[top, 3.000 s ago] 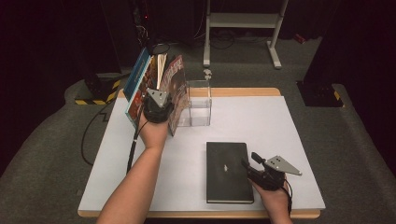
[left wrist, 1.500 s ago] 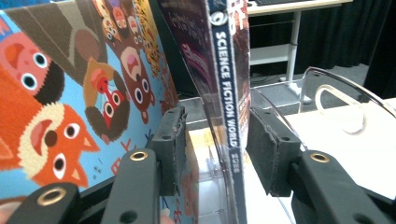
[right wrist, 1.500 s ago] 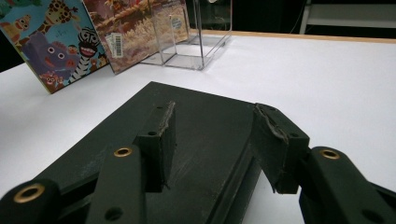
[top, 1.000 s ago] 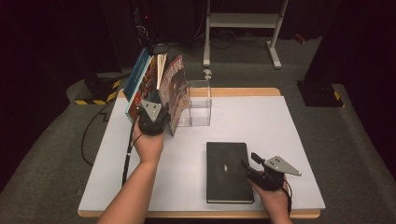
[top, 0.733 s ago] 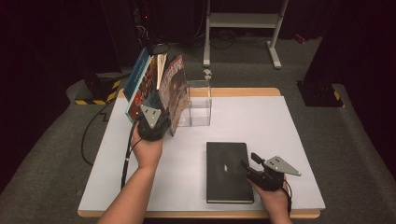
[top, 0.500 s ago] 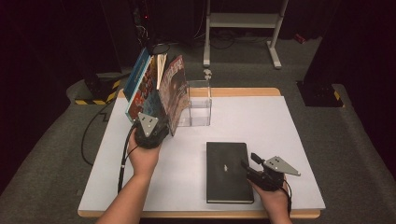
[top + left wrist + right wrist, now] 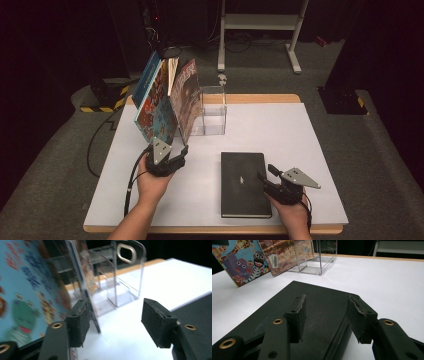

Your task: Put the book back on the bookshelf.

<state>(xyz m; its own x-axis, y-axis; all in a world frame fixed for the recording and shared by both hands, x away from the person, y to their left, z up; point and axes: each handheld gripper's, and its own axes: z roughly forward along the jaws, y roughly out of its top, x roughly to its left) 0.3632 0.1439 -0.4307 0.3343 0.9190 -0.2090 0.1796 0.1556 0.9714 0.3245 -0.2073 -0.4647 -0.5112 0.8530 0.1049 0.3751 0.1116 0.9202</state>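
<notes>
The books (image 7: 167, 102) leaned in a clear rack (image 7: 212, 110) near the desk's (image 7: 280, 125) far left corner. The left tool (image 7: 176, 157) sat just before them, its jaws having just been opening, with a cover's lower edge against one pad and nothing gripped. A black notebook (image 7: 243, 182) lay flat near the front edge; the right tool (image 7: 265, 181) hung half open at its right edge, gripping nothing.

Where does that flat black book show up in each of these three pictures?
High view: the black book lies flat on the white table, low and right of centre, beside the right gripper.
Left gripper view: its dark corner sits at the right edge.
Right gripper view: it spreads across the lower middle, under the jaws.
Shared landmark: the clear plastic stand beyond it.
</notes>
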